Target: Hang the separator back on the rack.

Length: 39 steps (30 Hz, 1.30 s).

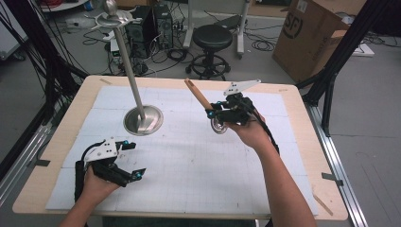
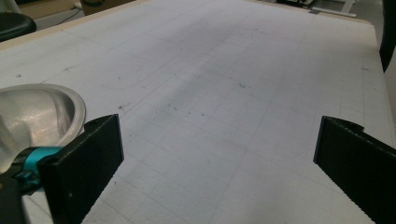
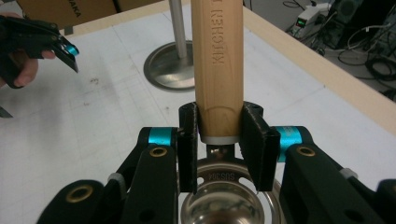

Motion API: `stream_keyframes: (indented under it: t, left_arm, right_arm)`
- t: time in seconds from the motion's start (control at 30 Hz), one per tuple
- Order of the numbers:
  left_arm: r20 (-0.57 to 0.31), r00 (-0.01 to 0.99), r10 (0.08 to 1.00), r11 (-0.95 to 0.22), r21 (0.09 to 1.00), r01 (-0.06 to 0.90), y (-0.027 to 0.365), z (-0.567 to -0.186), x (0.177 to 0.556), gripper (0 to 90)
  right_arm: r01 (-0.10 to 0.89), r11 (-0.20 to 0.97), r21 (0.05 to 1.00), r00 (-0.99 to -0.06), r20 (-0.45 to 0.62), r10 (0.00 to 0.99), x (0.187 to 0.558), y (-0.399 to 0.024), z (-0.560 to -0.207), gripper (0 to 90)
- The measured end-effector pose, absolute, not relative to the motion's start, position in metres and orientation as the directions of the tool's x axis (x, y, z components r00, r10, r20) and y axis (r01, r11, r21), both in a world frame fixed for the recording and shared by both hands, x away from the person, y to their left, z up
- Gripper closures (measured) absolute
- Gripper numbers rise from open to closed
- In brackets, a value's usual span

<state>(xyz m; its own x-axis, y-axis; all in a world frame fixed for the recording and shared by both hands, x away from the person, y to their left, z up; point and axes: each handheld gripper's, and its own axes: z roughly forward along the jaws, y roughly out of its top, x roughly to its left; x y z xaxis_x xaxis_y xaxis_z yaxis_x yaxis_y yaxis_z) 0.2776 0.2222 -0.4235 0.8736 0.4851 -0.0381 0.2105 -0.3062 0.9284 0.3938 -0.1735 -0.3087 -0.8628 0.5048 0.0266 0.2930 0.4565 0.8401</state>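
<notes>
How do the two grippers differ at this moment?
The right gripper is shut on the wooden handle of a steel utensil and lifted off the table; the left gripper is open, holding nothing, low over the white mat. Both have black jaws with teal accents.

Between the jaws, a smooth matt wooden handle (image 3: 219, 65); below them its glossy steel bowl (image 3: 219, 205); beyond, a brushed metal stand (image 3: 170, 70).

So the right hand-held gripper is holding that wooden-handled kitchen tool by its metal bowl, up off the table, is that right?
Not quite. The right hand-held gripper holds the wooden-handled tool up off the table, but by the wooden handle, not the metal bowl. The right gripper view shows both jaws pressed on the handle's lower end, the bowl free below them.
</notes>
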Motion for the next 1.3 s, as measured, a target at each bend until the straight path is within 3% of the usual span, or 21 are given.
stream_keyframes:
  t: [0.7, 1.3]
  left_arm:
    - [-0.038, 0.875, 0.482, -0.311, 0.927, 0.212, 0.220, -0.424, 0.278, 2.1]
    - [-0.033, 0.878, 0.478, -0.313, 0.927, 0.205, 0.218, -0.424, 0.278, 2.1]
  right_arm:
    - [0.272, 0.378, 0.885, -0.855, 0.042, 0.516, 0.405, -0.153, -0.271, 69.2]
    - [0.213, 0.329, 0.920, -0.882, 0.035, 0.470, 0.417, -0.121, -0.235, 69.1]
